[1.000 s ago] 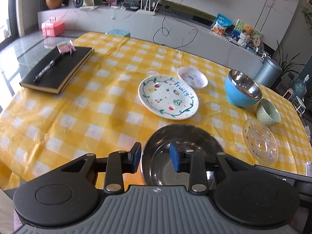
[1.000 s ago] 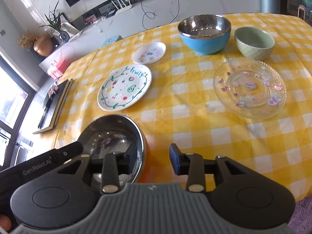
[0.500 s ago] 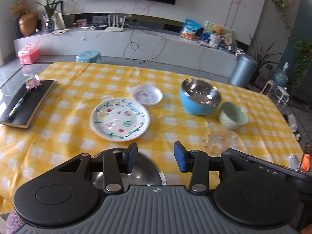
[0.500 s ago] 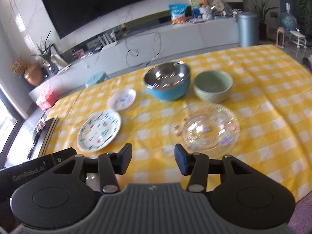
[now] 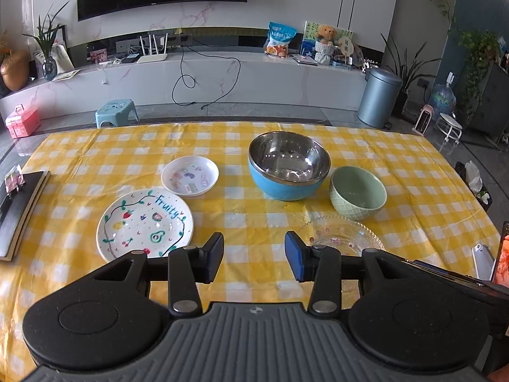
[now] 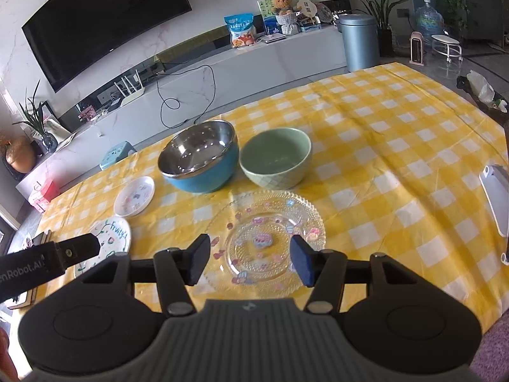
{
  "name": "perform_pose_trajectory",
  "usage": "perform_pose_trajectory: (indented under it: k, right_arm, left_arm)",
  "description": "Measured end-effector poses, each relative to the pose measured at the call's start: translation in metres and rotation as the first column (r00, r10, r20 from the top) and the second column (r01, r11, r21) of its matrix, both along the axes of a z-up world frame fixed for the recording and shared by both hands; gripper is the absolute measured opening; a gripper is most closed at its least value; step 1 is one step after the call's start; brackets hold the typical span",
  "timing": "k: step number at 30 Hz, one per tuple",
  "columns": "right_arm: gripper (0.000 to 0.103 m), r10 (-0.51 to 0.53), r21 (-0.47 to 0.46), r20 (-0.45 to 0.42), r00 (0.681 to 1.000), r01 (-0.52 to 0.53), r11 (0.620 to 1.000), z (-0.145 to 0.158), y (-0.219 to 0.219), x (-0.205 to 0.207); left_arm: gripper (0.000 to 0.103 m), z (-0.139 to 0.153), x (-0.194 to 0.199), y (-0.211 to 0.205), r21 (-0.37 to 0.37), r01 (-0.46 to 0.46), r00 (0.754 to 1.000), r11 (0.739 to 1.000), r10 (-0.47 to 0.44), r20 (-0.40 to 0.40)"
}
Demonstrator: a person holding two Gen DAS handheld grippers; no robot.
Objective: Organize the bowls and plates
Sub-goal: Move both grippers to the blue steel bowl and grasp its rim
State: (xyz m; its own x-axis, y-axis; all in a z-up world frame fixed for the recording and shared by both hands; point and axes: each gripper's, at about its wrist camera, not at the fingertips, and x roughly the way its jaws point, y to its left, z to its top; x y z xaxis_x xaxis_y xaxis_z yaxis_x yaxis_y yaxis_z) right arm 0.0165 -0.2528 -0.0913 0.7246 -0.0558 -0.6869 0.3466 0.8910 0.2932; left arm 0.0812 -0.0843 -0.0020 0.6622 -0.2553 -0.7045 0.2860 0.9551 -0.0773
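Note:
On the yellow checked tablecloth lie a white "Fruity" plate (image 5: 144, 222), a small white plate (image 5: 190, 175), a blue bowl with a steel inside (image 5: 289, 165), a green bowl (image 5: 358, 192) and a clear glass plate (image 5: 343, 237). My left gripper (image 5: 253, 256) hovers open over bare cloth between the Fruity plate and the glass plate, holding nothing. In the right wrist view my right gripper (image 6: 250, 259) hangs above the near part of the glass plate (image 6: 264, 238); its jaws are opening with nothing gripped. Behind it stand the blue bowl (image 6: 198, 156) and the green bowl (image 6: 275, 157).
A black notebook (image 5: 16, 213) lies at the table's left edge. A phone (image 6: 496, 197) lies at the right edge. The left gripper's body (image 6: 47, 264) reaches in over the Fruity plate (image 6: 113, 234). A bin, a stool and a TV bench stand beyond the table.
Both grippers have drawn back and up from the steel bowl at the near edge, which has dropped out of view. Both pairs of jaws stand wider. The views now take in the far wall.

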Motion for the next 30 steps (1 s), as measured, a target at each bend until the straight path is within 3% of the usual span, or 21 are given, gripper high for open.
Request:
perform_pose_trajectory:
  k: [6,14,24,30]
  right_arm:
    - [0.055,0.001,-0.003,0.025,1.000,0.000,1.000,-0.003,-0.012,0.026]
    - [0.055,0.027,-0.003,0.056,0.998,-0.027,1.000,-0.008,-0.016,0.074]
    - [0.050,0.005,-0.017,0.037,0.999,-0.004,1.000,-0.016,-0.022,0.142]
    - [0.044,-0.015,0.014,0.003,1.000,0.015,1.000,-0.029,-0.029,0.162]
  left_arm:
    - [0.050,-0.008,0.028,-0.014,-0.016,-0.006,1.000,1.000,0.006,-0.006]
    - [0.049,-0.016,0.074,-0.016,-0.117,-0.054,0.998,0.992,0.050,-0.040]
    - [0.049,-0.029,0.133,-0.031,-0.098,-0.098,0.993,0.990,0.092,-0.072]
    - [0.049,-0.047,0.156,-0.035,-0.083,-0.140,0.984,0.987,0.129,-0.121]
